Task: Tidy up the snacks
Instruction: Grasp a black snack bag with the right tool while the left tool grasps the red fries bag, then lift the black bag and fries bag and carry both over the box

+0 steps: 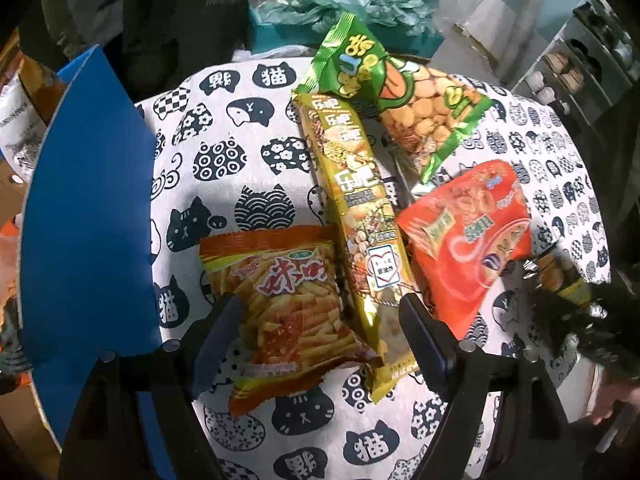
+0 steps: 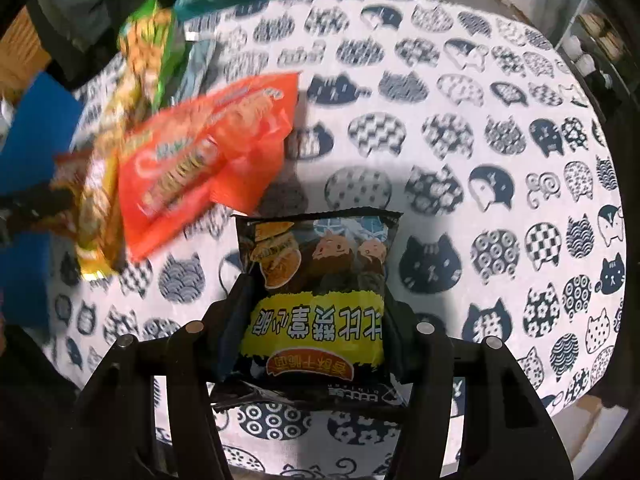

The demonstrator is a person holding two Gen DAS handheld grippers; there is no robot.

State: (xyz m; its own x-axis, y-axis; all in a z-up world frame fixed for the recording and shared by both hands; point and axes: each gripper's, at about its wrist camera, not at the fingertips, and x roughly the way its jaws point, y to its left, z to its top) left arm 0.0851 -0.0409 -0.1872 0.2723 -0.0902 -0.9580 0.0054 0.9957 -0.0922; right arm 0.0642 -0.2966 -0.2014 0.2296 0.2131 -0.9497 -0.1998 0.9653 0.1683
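Several snack bags lie on a cat-print tablecloth (image 1: 240, 152): an orange fries bag (image 1: 288, 308), a long yellow bag (image 1: 360, 220), a green bag (image 1: 400, 96) and a red-orange bag (image 1: 468, 240). My left gripper (image 1: 320, 340) is open, its fingers either side of the fries bag and the yellow bag's near end. My right gripper (image 2: 316, 320) is shut on a black and yellow snack bag (image 2: 316, 292), held just above the cloth (image 2: 460, 140). The red-orange bag (image 2: 208, 160), the yellow bag (image 2: 100, 208) and the green bag (image 2: 152, 48) lie to its left, blurred.
A blue board (image 1: 88, 220) stands along the table's left edge, also in the right wrist view (image 2: 32, 152). Teal and white plastic bags (image 1: 352, 0) pile up behind the table. Shelves (image 1: 580, 52) stand at the far right. The right gripper with its bag shows at the left view's right edge (image 1: 568, 284).
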